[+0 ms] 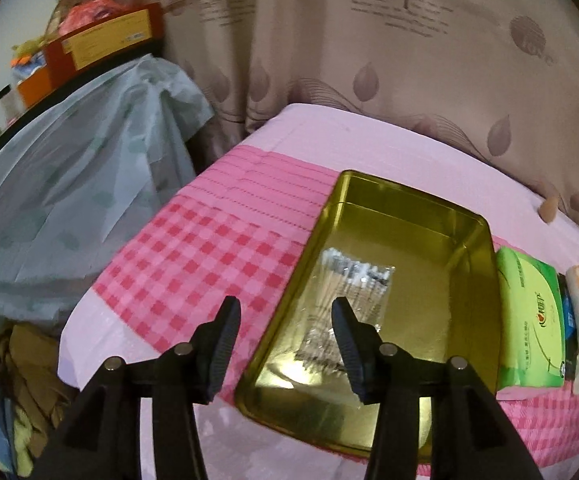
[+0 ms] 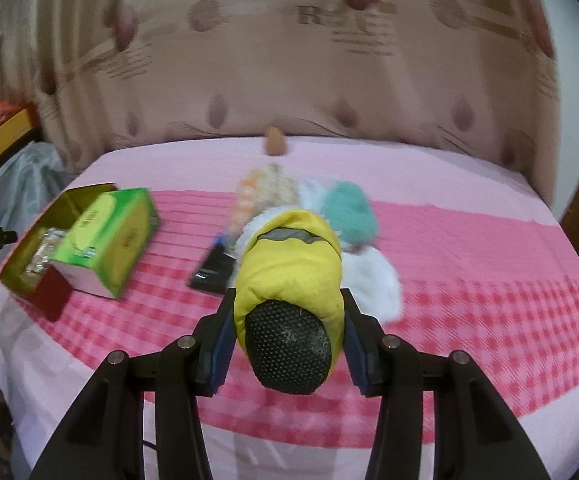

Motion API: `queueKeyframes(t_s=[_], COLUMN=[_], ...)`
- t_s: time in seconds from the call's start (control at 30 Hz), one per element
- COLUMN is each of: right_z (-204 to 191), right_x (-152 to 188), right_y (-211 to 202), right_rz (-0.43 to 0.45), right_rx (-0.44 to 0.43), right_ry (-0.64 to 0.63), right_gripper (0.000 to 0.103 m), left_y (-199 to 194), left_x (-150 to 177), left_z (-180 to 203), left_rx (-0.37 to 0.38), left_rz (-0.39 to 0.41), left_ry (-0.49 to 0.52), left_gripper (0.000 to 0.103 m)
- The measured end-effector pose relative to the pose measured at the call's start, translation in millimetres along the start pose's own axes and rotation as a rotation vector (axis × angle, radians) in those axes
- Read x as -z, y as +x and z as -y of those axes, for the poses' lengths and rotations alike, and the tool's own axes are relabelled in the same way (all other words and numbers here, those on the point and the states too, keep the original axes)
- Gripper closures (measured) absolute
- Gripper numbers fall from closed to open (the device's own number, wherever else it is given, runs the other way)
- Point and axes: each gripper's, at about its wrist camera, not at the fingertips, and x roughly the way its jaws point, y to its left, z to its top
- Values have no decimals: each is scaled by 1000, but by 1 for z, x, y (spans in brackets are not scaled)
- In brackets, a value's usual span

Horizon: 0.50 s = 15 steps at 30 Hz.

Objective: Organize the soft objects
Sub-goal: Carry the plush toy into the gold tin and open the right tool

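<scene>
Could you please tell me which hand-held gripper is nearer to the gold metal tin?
Left. The left hand-held gripper hovers open directly above the gold metal tin; the right hand-held gripper, clamping a yellow slipper, is off to its right.

Pink-sheeted bed [image 1: 193, 264] bearing gold tin [image 1: 469, 240]

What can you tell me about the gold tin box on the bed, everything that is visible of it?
The gold tin box is a shallow rectangular tray of shiny metal with rounded corners and low walls; its outside looks dark red in the right wrist view. It lies open and flat on the pink checked bedcover. Inside lies a clear packet of cotton swabs. The green tissue pack lies against its right wall. The open left gripper hovers over its near edge.
</scene>
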Motion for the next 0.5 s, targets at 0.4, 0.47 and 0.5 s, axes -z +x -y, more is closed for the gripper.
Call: queueKeyframes(t_s=[0.4,0.47,0.5], right_z=[-139,-163,-172], right_x=[-44,-48,-48], right_y=[29,35,37], right_rz=[-31,-39,-42], right_rx=[-258,-284,-293], right_ry=[-205,-242,-254], right_gripper=[58,58,58], left_y=[-12,-11,-11], left_x=[1,0,-1], left_z=[-22,-24,-27], left_rx=[-72,-88,-91], left_rz=[44,45,42], left_ry=[-69,-77,-86], left_gripper=[55,55,55])
